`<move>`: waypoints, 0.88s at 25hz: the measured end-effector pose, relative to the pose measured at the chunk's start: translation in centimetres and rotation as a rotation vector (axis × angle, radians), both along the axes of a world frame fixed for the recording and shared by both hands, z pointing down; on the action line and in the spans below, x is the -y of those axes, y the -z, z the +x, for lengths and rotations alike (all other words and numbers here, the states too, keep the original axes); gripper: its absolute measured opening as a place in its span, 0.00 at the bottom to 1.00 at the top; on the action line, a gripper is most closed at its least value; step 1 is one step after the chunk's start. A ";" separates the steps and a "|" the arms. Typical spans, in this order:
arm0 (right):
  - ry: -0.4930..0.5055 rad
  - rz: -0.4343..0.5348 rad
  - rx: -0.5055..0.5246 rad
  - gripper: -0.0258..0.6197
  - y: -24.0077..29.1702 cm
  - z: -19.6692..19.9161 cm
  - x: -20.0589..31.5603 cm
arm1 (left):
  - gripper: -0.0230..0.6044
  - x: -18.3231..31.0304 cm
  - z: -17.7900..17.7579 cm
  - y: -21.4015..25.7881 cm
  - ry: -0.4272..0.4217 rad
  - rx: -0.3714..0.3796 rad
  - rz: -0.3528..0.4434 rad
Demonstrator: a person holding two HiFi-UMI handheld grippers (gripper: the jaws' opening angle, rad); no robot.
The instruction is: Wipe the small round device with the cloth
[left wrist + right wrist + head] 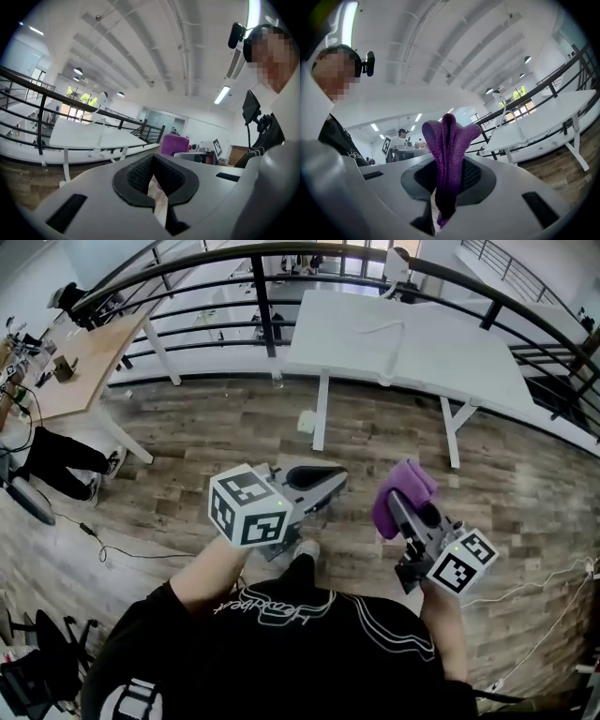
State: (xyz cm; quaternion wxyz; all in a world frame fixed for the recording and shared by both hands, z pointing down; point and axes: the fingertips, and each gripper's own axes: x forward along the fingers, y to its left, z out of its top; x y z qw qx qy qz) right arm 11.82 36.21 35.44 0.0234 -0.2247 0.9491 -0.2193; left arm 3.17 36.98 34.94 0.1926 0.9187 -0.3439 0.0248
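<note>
- Head view: two tongs are held side by side above the wooden floor [187, 418], one in each hand, and each carries one marker cube. The left tongs [328, 480] have their jaws together and hold nothing. The right tongs [397, 506] are clamped on the one purple cloth [406, 486], which bunches up at their tip. Beyond them stand two desks, one white desk [403, 343] and one wooden desk [84, 362], with a dark railing [281, 282] behind.
- Left gripper view: the two jaws meet with only a thin slit between them and nothing in it. The cloth [174, 143] shows just beyond, to the right, on the other tongs. One white desk [89, 136] stands by the railing.
- Right gripper view: both jaws press on the cloth [449, 140], which is folded once and stands upright above the pads. At the right is a white desk [543, 115], possibly two pushed together; the lens bend makes the count unsure.
</note>
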 end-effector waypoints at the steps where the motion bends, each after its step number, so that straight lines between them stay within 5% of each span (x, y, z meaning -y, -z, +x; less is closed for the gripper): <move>1: -0.004 -0.011 0.005 0.13 -0.1 -1.2 2.5 | 0.05 2.7 -1.4 -0.1 0.001 -0.010 -0.012; 9: -0.082 0.012 0.007 0.13 1.2 -6.3 18.6 | 0.05 19.4 -8.5 0.8 -0.012 0.002 0.003; 22: -0.117 0.096 0.011 0.13 3.0 -4.9 33.7 | 0.05 34.0 -6.0 1.9 -0.093 0.024 0.090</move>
